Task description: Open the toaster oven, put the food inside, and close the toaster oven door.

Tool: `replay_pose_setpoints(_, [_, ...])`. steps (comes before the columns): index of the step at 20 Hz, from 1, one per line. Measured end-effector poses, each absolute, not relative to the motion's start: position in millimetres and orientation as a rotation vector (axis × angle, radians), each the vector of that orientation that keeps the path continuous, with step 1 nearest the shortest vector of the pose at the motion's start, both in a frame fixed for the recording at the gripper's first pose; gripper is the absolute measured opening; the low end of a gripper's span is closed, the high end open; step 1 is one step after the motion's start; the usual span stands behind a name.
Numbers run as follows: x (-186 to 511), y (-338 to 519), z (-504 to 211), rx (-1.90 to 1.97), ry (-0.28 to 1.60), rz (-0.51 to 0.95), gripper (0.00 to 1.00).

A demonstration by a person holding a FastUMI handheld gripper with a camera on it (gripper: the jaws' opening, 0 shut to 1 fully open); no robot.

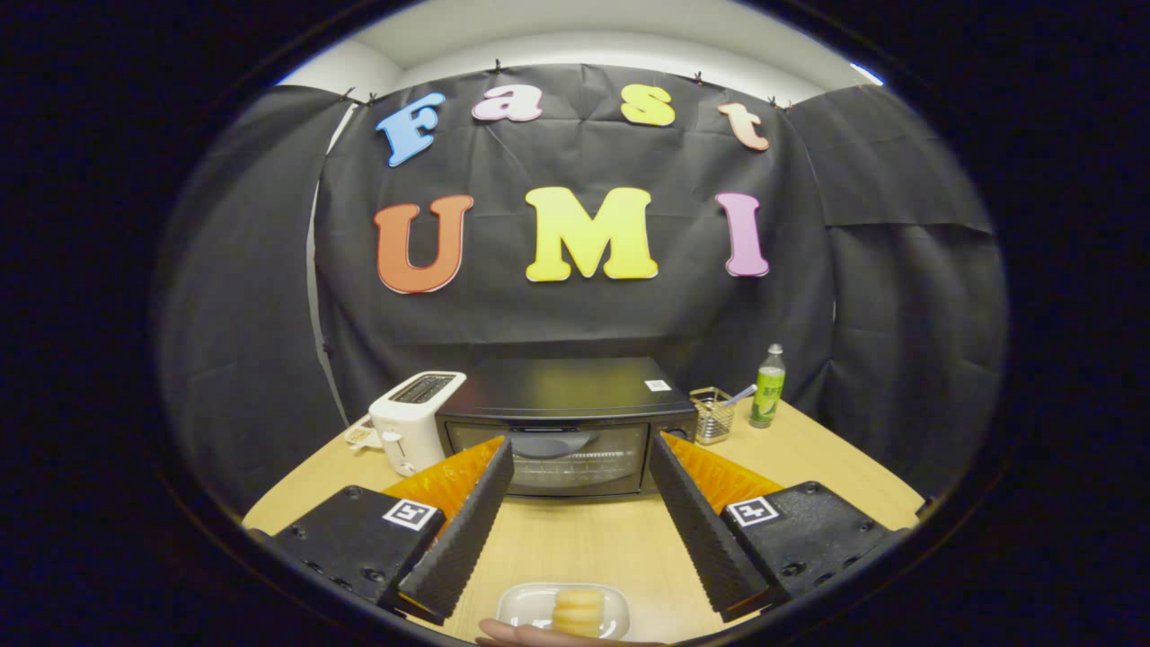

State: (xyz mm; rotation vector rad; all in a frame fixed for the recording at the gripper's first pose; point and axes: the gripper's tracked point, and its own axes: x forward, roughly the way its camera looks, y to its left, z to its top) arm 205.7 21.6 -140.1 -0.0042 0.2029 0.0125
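I am holding the gripper (579, 449) with its fingers wide and empty, lining up squarely on the shut toaster oven (566, 427) at the tabletop's (575, 544) far edge, the food (578, 611) waiting on its plate (530, 607) at the near edge.

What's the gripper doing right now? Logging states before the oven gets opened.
Gripper: open, holding nothing; toaster oven beyond its fingers, door shut.

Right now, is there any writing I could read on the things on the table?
Green bottle label: too small to read.
Sticker on top of the toaster oven: too blurred to read.
Gripper, fingers open toward the toaster oven: square code markers, no words.
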Motion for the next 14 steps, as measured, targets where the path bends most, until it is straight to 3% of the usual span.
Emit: replay_pose_setpoints(14, [337, 53, -199, 0.009, 0.326, 0.056, 1.00])
